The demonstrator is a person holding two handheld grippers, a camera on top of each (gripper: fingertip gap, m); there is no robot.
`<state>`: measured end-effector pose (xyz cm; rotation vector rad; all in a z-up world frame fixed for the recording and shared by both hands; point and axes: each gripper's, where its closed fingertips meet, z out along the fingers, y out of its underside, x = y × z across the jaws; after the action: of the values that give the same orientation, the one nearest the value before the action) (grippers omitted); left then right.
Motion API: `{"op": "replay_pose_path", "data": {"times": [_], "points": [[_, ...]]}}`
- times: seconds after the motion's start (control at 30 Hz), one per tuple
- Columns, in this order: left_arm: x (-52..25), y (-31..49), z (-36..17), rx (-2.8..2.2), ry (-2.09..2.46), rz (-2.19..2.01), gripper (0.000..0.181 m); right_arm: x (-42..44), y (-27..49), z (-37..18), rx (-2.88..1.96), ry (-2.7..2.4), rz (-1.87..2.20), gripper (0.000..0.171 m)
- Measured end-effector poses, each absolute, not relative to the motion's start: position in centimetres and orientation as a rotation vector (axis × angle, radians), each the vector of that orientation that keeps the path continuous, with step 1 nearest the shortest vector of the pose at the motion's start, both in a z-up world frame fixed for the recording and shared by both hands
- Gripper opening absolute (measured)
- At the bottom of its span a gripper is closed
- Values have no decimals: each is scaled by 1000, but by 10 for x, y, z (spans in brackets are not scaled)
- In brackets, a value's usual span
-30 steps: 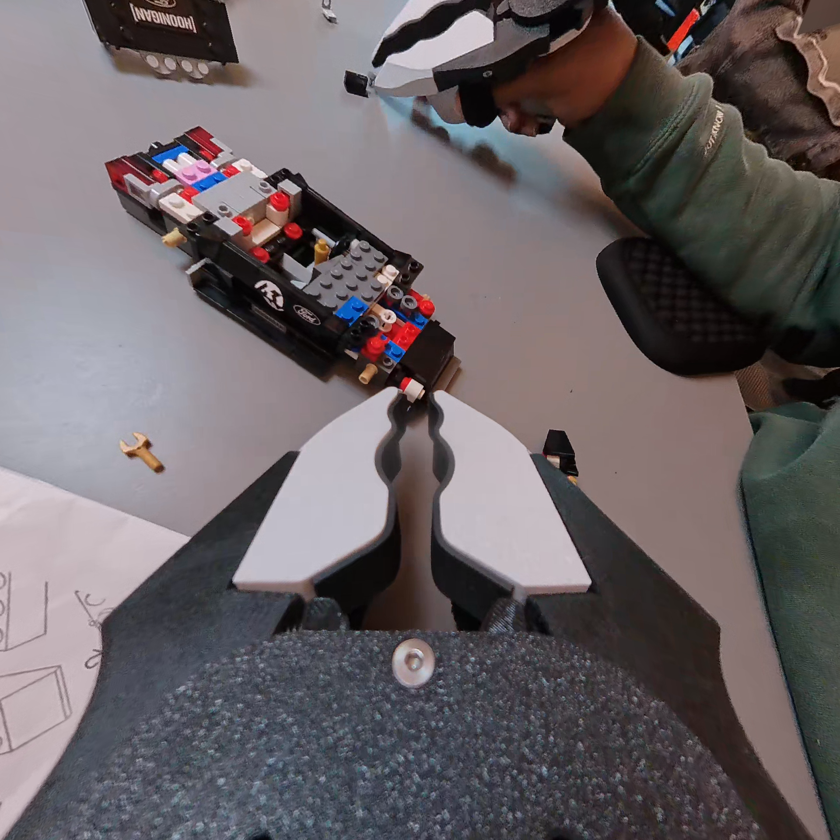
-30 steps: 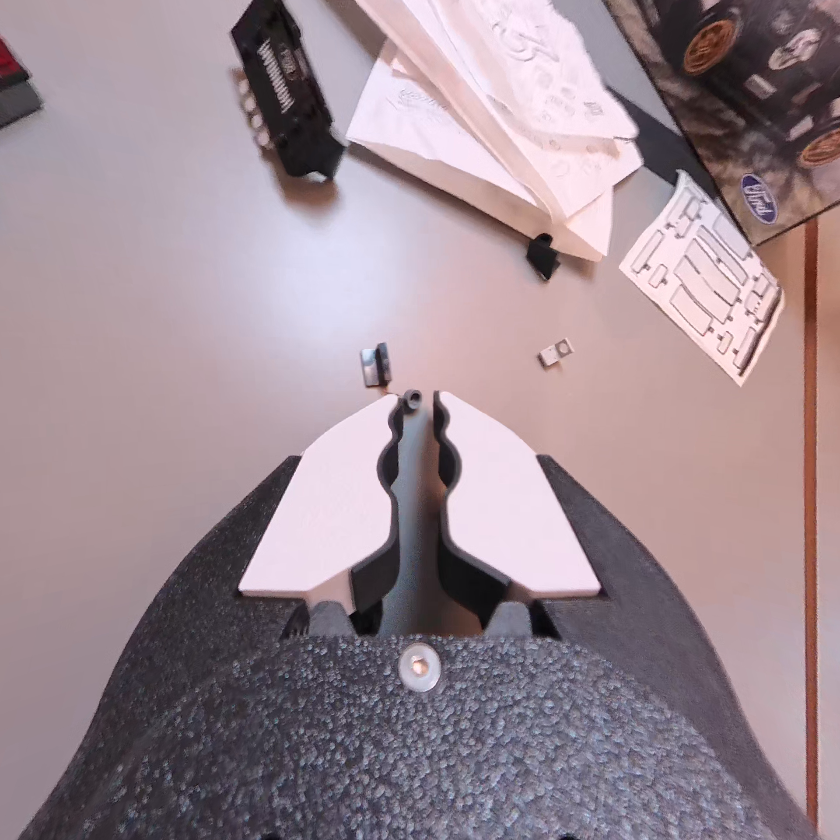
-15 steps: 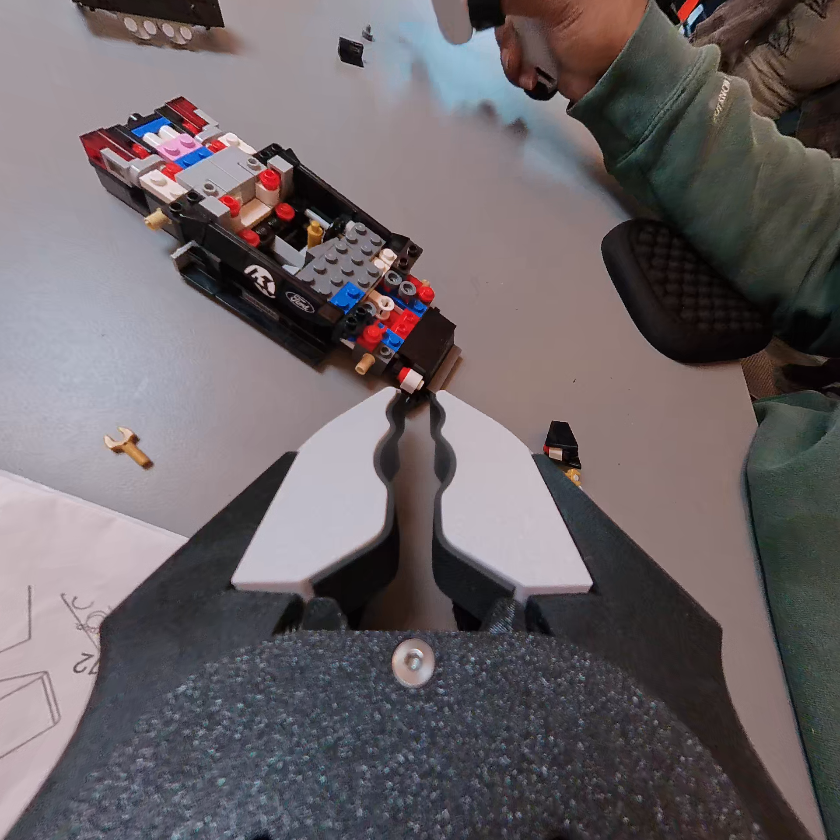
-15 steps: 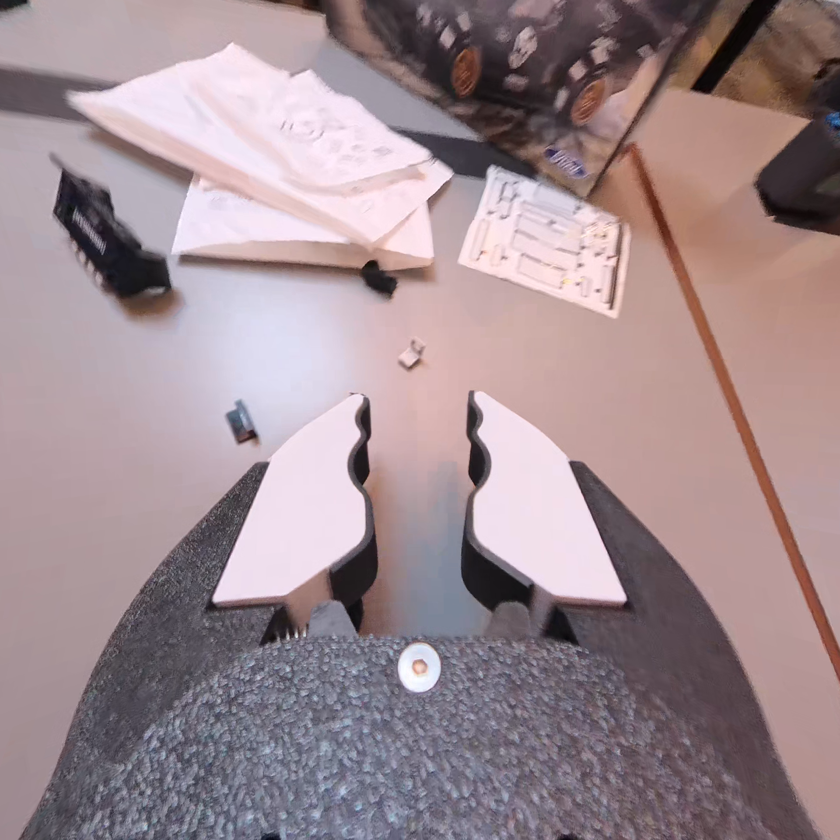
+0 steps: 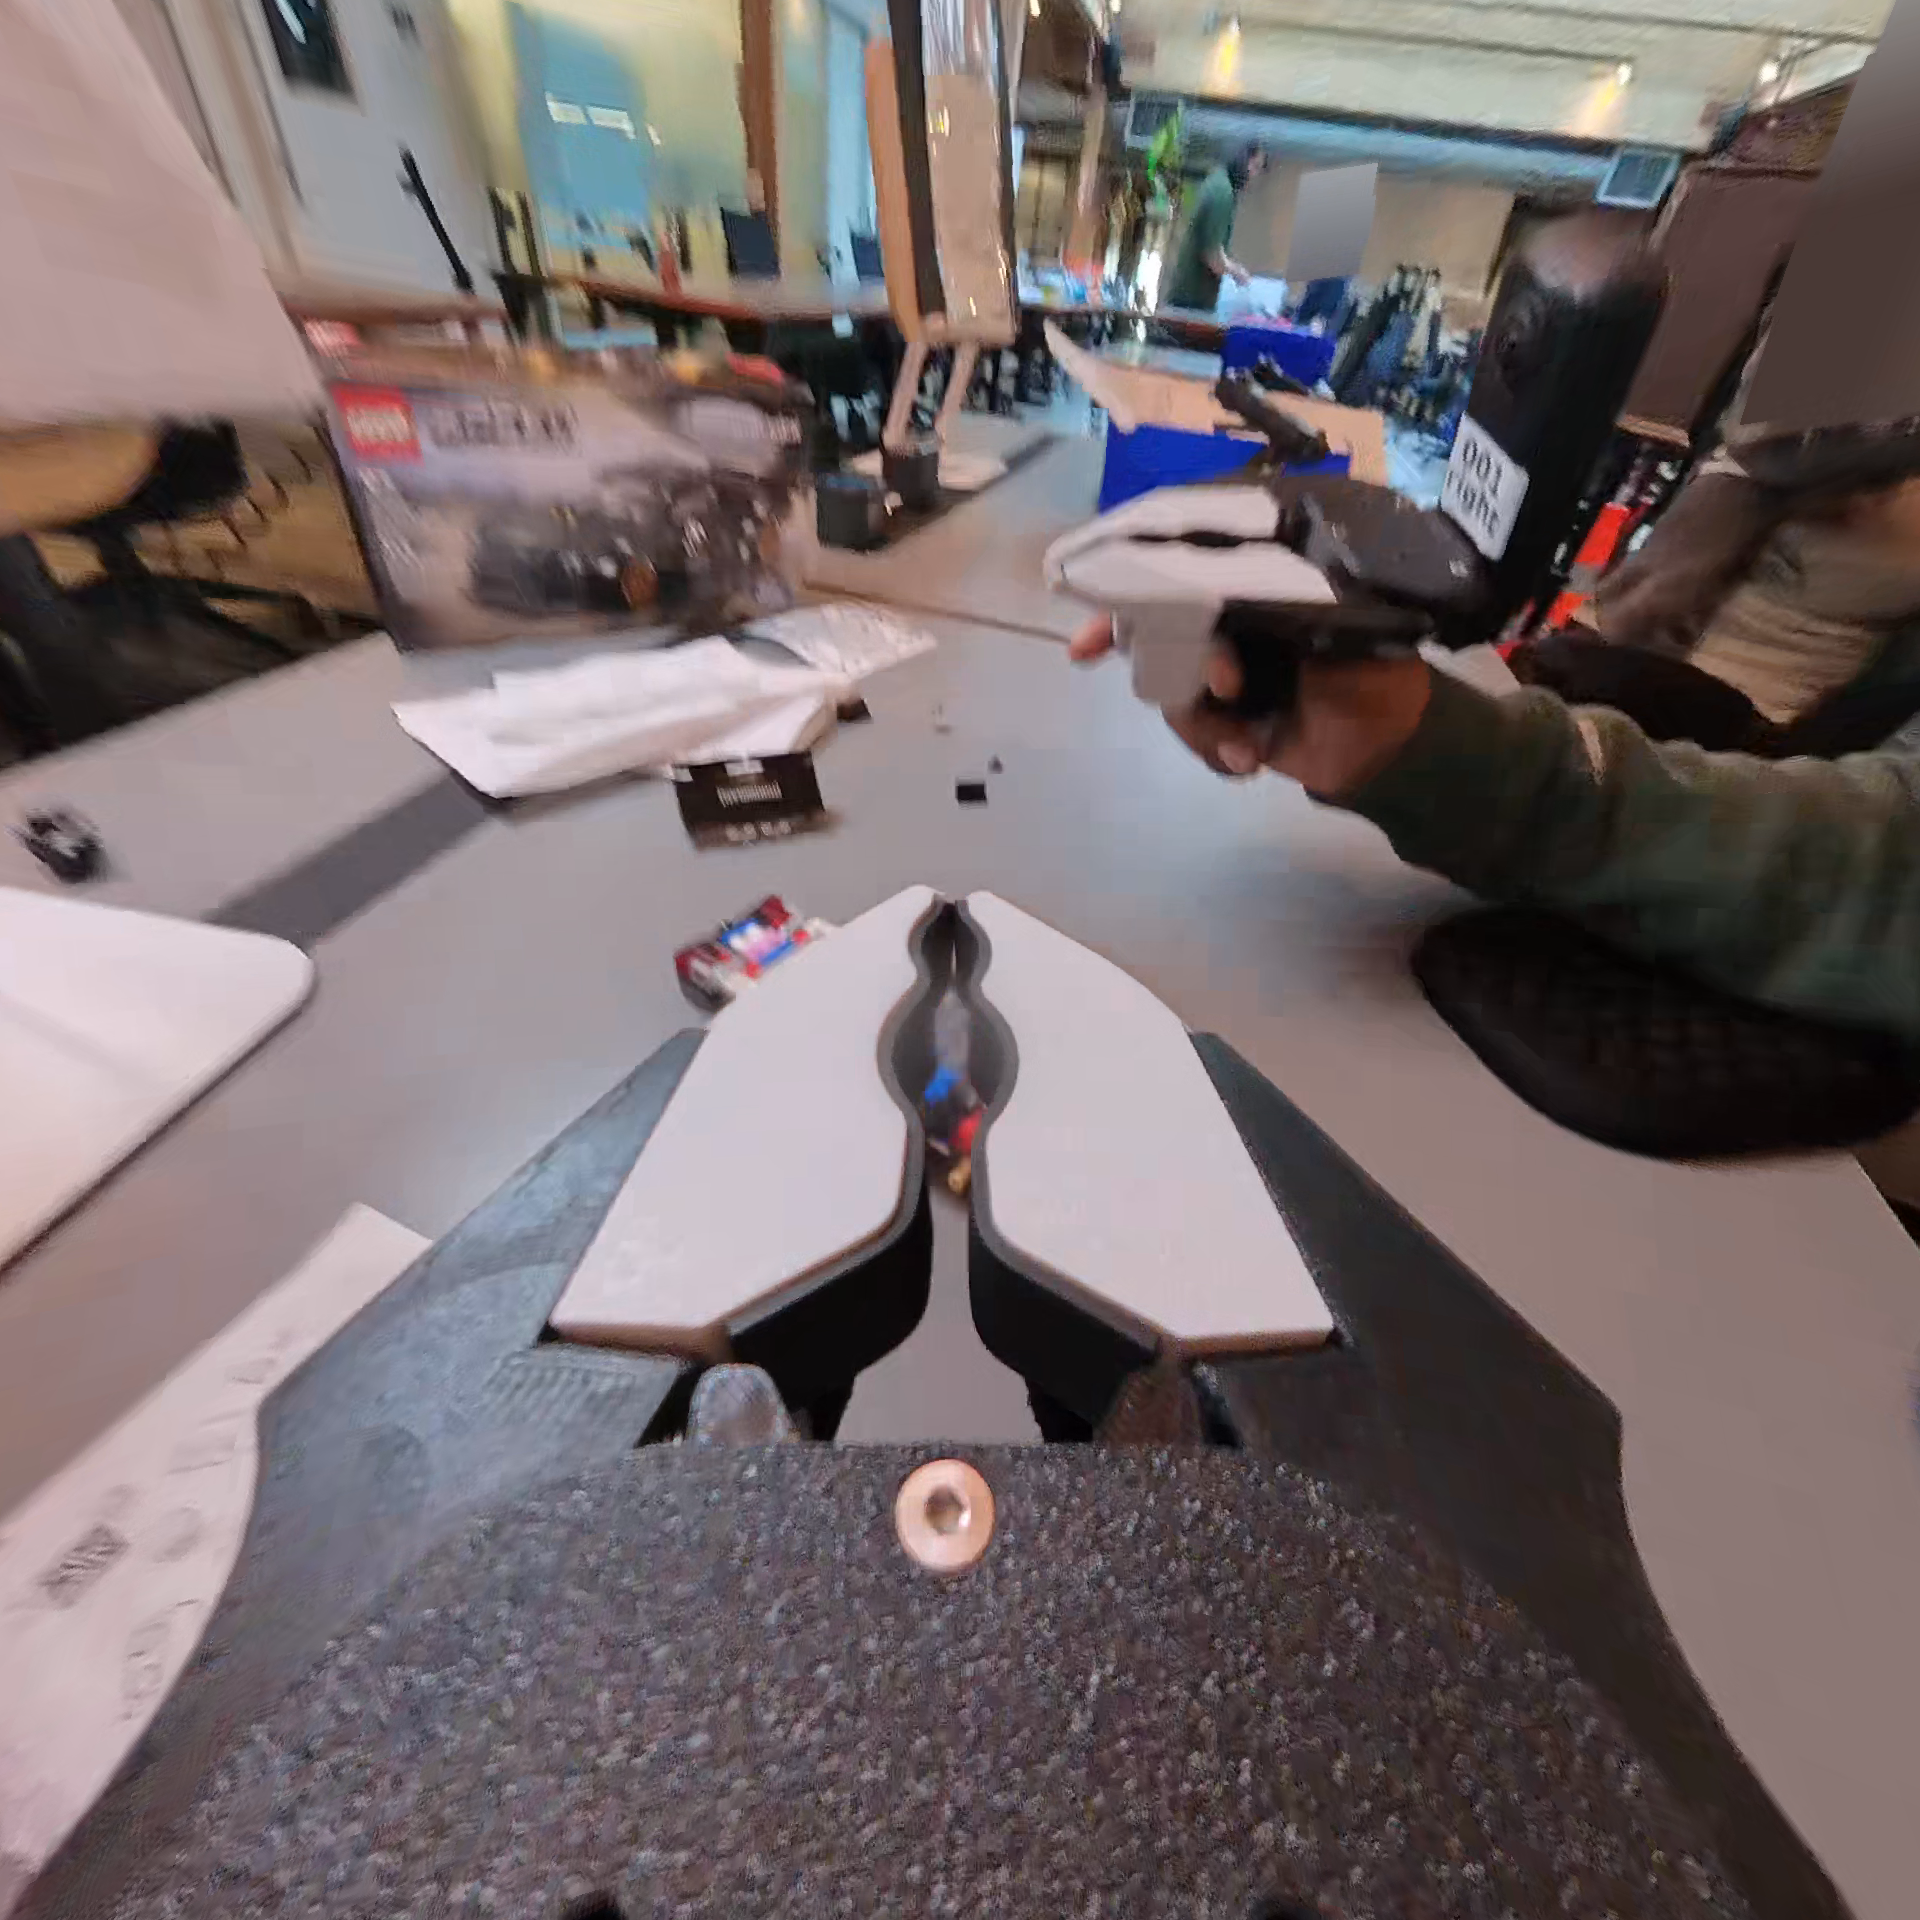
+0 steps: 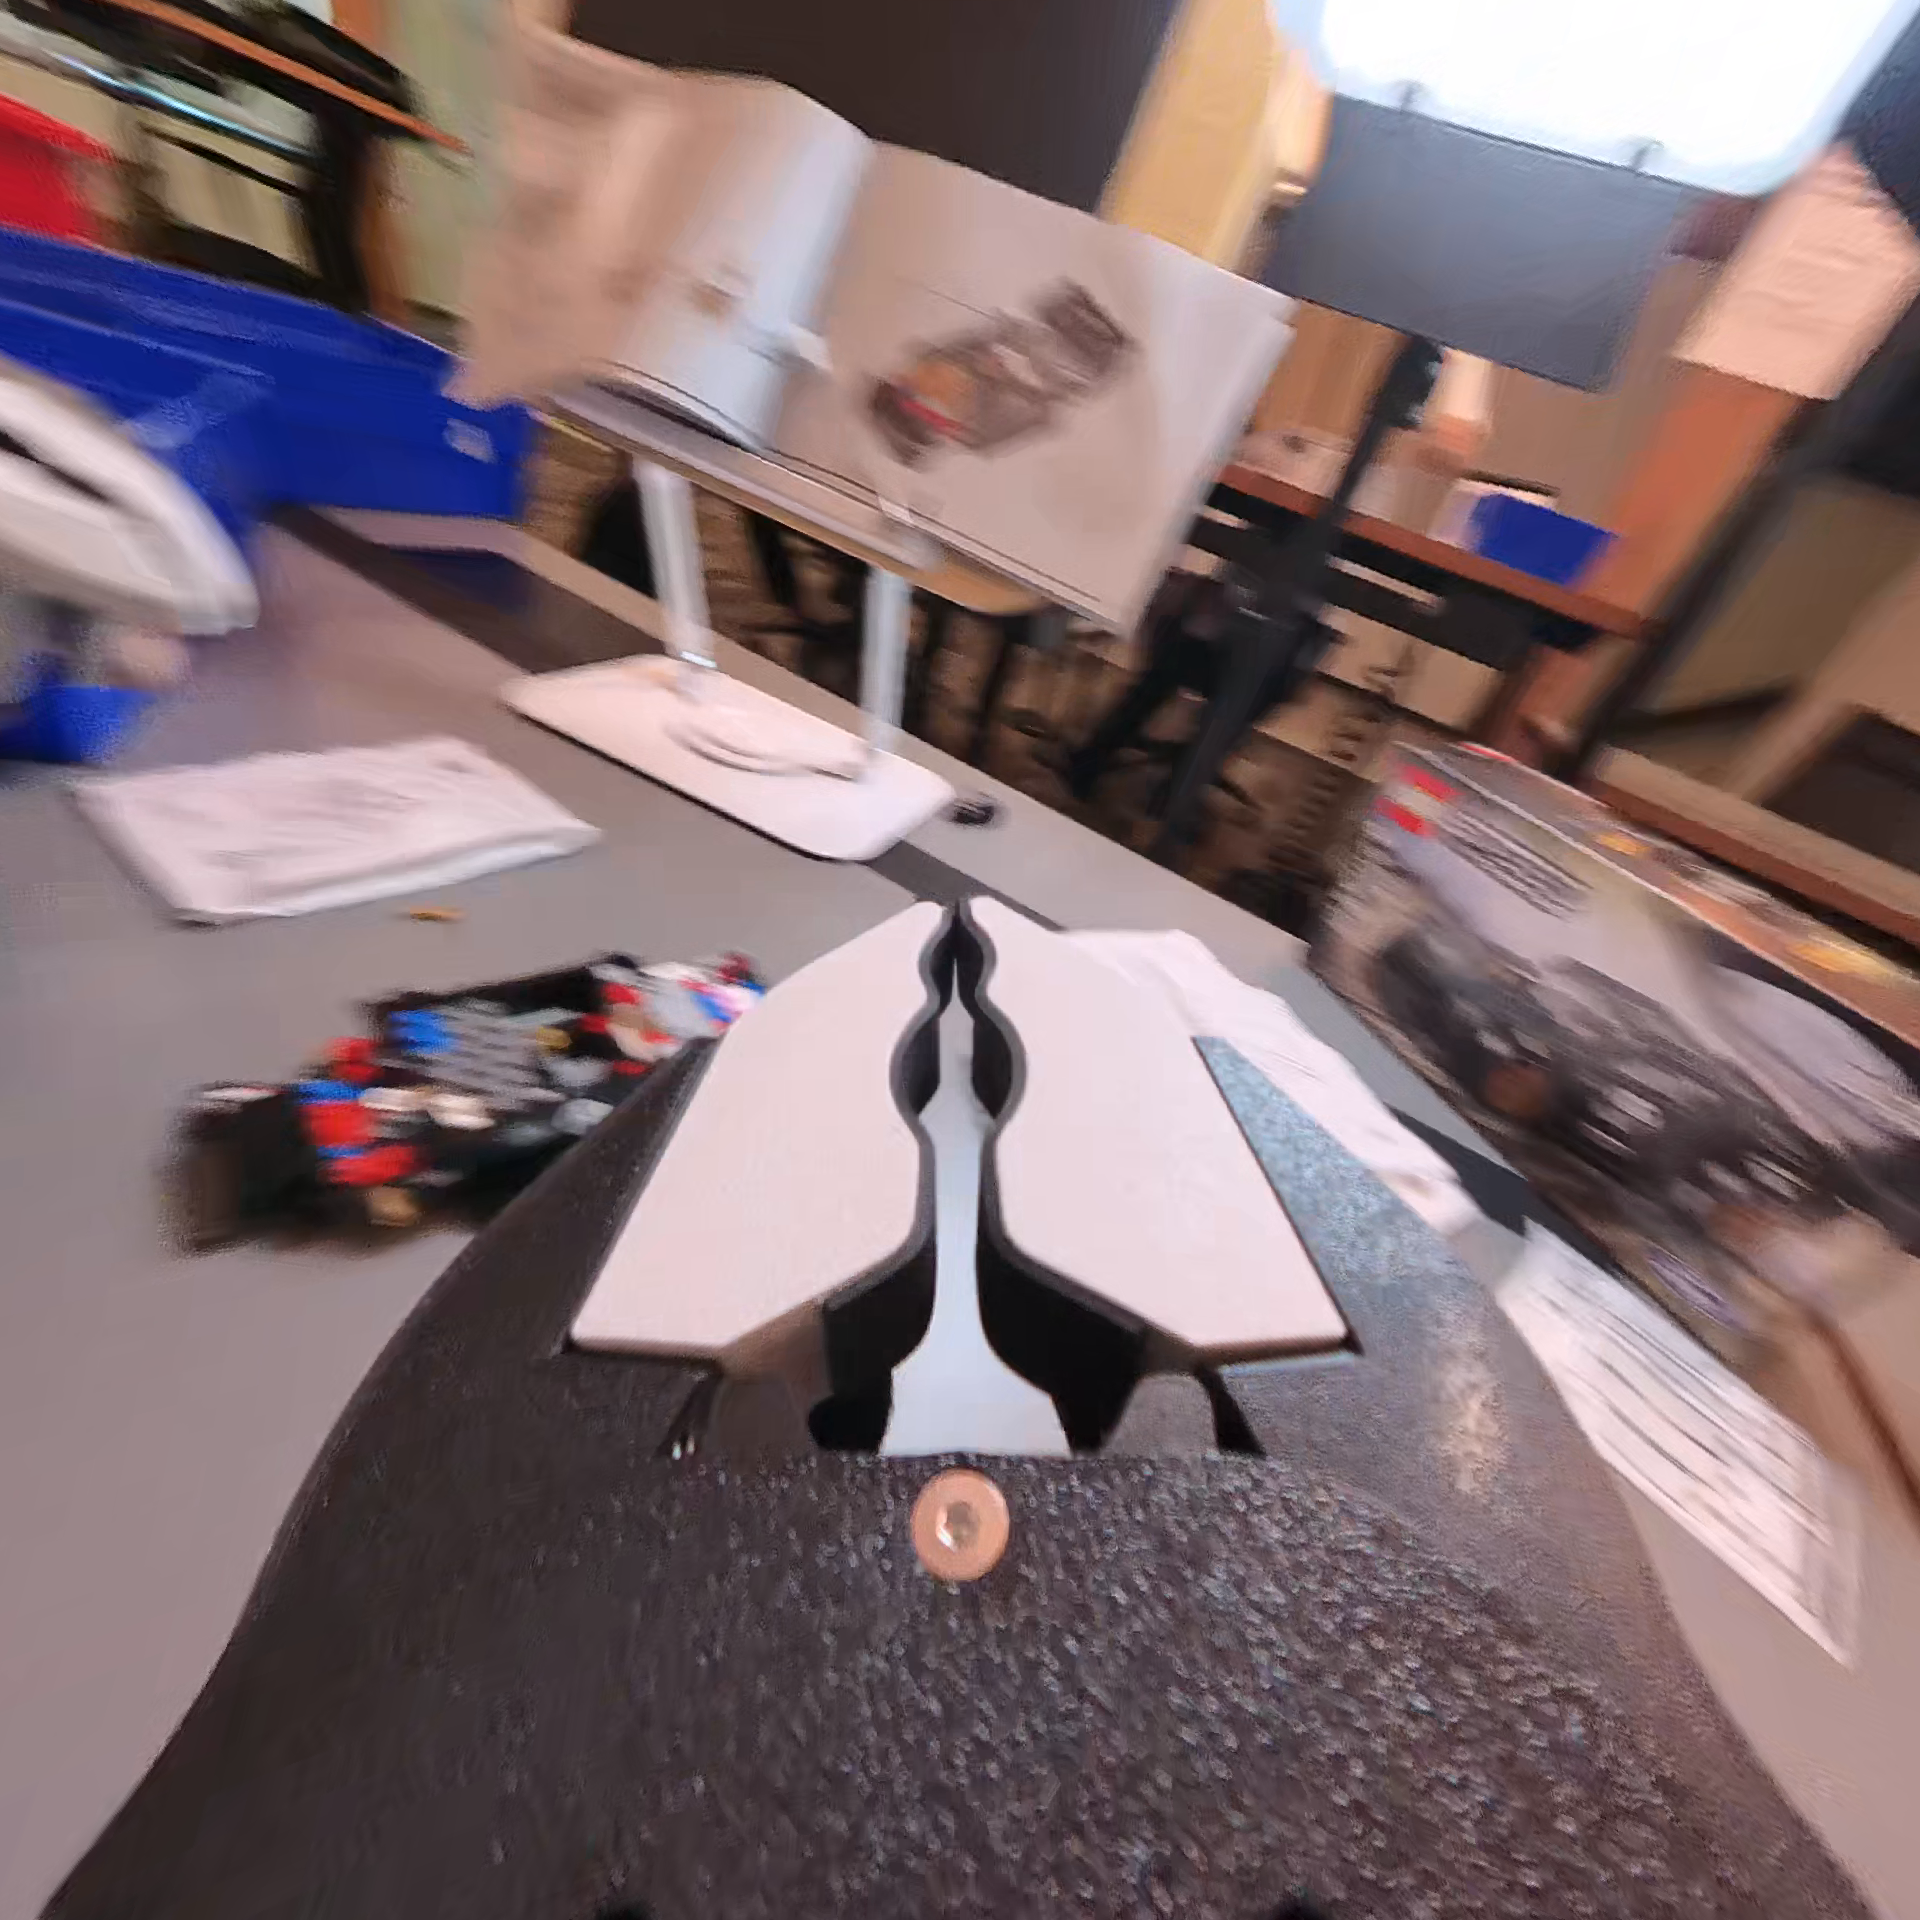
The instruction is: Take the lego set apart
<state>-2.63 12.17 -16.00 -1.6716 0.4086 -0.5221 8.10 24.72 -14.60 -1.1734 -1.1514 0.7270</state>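
Your left gripper (image 5: 952, 914) has its pale fingers pinched together at the tips with nothing between them; it's hovering right over the lego car (image 5: 743, 945), so you only see bits of it through the gap and off the left finger. Your right gripper (image 6: 957, 914) is the same story, tips closed and holding nothing, lifted off the grey table (image 6: 208, 1403) with the car low on its left. From the left view it sits up high on the far right, in your hand (image 5: 1299, 717)

The car itself lies near the middle of the table, a long black hull with red, blue, pink and grey studded bricks packed on top. My guess is it's light and rigid, hard glossy plastic that'll skate on that smooth tabletop if you tug it one-handed. So pin the black hull with one gripper, across its sides where it's chunkiest, and nip small top bricks by their edges with the other. Tiny studs are slippery and will probably ping off

Further out: loose black bits (image 5: 971, 792), a black plate piece (image 5: 750, 800), crinkly white bags (image 5: 623, 717), the glossy box (image 5: 561, 509) at the far left, and a white stand (image 6: 727, 758) holding the booklet
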Motion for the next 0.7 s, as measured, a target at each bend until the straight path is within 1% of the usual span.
{"op": "replay_pose_path", "data": {"times": [0.1,0.2,0.23,0.27,0.3,0.37,0.47,0.5,0.57,0.63,0.7], "points": [[-18,110,-143,-1724,500,-499,0,51,168,-155,-1066,-1433,968,0],[-6,89,-146,-1863,659,-421,0,42,93,-197,-1000,-1825,1070,0],[0,80,-153,-1916,713,-415,0,42,77,-212,-999,-1931,1059,7],[5,71,-162,-1965,746,-404,4,43,63,-226,-1003,-2022,1047,17],[8,63,-173,-2000,759,-396,8,44,51,-238,-1007,-2103,1039,23],[14,42,-198,-2055,751,-434,10,44,36,-257,-1000,-2206,988,31],[17,19,-232,-2080,663,-544,9,40,27,-271,-978,-2271,921,33],[16,15,-238,-2082,630,-574,9,38,27,-274,-987,-2287,899,32],[20,11,-241,-2064,594,-665,9,36,31,-282,-980,-2319,802,19],[24,11,-240,-2049,607,-704,14,32,29,-272,-932,-2265,823,17],[26,12,-241,-2028,637,-675,18,23,30,-250,-916,-2132,896,17]]}}
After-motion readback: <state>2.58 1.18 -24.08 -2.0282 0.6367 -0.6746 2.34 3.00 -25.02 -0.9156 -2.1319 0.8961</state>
